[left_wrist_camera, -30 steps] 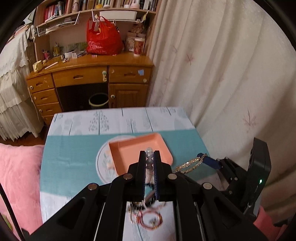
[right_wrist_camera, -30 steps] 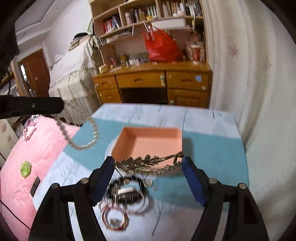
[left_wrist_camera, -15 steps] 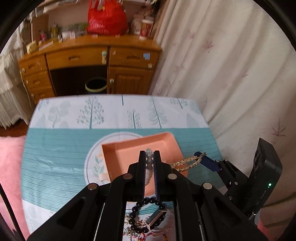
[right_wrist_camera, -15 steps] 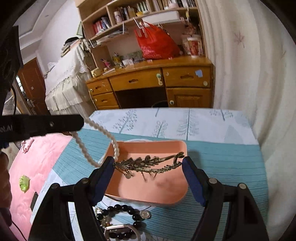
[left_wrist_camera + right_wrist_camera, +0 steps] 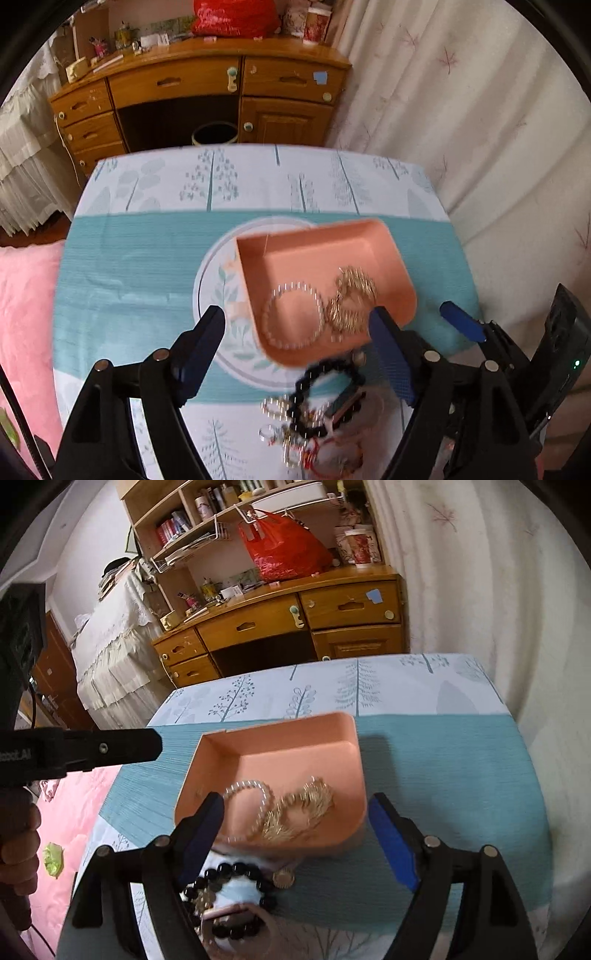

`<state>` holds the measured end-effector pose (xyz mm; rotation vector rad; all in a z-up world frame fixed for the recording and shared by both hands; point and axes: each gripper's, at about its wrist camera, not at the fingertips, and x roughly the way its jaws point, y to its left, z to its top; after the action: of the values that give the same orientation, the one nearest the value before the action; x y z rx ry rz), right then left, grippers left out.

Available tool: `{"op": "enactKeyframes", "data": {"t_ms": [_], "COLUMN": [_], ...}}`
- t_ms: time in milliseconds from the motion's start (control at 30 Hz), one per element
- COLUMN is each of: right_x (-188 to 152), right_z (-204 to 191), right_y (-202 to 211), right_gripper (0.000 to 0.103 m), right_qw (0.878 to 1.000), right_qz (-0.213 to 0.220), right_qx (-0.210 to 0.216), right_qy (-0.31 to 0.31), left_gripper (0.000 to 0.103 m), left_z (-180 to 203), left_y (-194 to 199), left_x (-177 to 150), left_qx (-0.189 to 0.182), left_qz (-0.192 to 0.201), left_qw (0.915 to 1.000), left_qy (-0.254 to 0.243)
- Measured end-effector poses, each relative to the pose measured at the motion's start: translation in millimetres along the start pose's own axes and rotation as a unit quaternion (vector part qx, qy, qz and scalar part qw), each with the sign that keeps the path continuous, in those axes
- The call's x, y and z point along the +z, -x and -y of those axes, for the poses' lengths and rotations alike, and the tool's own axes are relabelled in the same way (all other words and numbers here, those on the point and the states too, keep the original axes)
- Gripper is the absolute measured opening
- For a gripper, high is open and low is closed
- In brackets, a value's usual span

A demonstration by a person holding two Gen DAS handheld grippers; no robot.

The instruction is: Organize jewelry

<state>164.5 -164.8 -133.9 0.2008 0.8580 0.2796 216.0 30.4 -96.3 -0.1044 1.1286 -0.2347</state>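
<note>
We are looking at a pink tray [image 5: 384, 254] sitting on the table [image 5: 129, 266], on a blue and white cloth with trees on it. Inside the tray a pearl string [image 5: 291, 317] is lying in a ring. Right beside it, and touching it, a gold necklace [image 5: 351, 299] is lying in a shiny heap. Just in front of the tray, more jewelry is waiting on the cloth. A black bead bracelet [image 5: 236, 877] is lying there on top of a small pile [image 5: 306, 439] of rings and red bands. The pile looks blurry, so we cannot tell each piece.

We are holding the left tongs [image 5: 297, 341] over the near edge of the tray, pointing forward and down. Their fingers are spread wide apart and are gripping nothing. We are holding the right tongs [image 5: 297, 821] the same way, close beside the left ones, over the near edge of the tray. Their fingers are also spread wide, with nothing between them.
</note>
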Motion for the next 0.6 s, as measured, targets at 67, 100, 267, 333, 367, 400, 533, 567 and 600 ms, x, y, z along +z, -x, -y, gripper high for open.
{"op": "enactKeyframes", "data": {"t_ms": [67,100,267,333,367,400,533,567,600], "right_x": [-9.3,-12.8,-45.8,-60.4,-67.9,-75.7,-102.3,-110.0,-114.3], "right_z": [-0.2,-0.2,0.9,-0.3,-1.6,-3.0,-12.6,-17.9,-21.5], "right_y": [6.7,9.3,26.7,31.2,33.5,35.6,41.8,43.6,44.8], "right_gripper": [0.081,0.081,0.081,0.081,0.081,0.081,0.081,0.081,0.081], "right_qw": [1.000,1.000,0.999,0.998,0.997,0.997,0.995,0.995,0.994], "right_qz": [-0.004,-0.005,-0.018,-0.026,-0.029,-0.032,-0.046,-0.053,-0.056], "right_qx": [-0.007,-0.007,0.001,-0.001,-0.006,-0.011,-0.026,-0.030,-0.033], "right_qy": [-0.006,-0.009,-0.047,-0.060,-0.066,-0.073,-0.086,-0.084,-0.084], "left_gripper": [0.079,0.079,0.084,0.084,0.084,0.084,0.084,0.084,0.084], "left_z": [-2.0,-2.9,-10.6,-15.2,-17.1,-18.9,-21.1,-20.4,-19.7], "left_y": [1.6,1.6,2.3,1.4,1.2,1.4,2.0,1.2,1.0], "left_x": [-11.6,-15.8,-43.3,-53.4,-58.0,-62.8,-80.1,-84.1,-86.6], "left_qx": [0.011,0.017,0.035,0.039,0.040,0.042,0.059,0.063,0.064], "left_qz": [-0.007,-0.010,-0.030,-0.040,-0.045,-0.048,-0.062,-0.070,-0.076], "left_qw": [0.9999,0.9998,0.9988,0.9982,0.9978,0.9975,0.9939,0.9918,0.9899], "left_qy": [-0.003,-0.005,-0.015,-0.021,-0.026,-0.031,-0.071,-0.087,-0.101]}}
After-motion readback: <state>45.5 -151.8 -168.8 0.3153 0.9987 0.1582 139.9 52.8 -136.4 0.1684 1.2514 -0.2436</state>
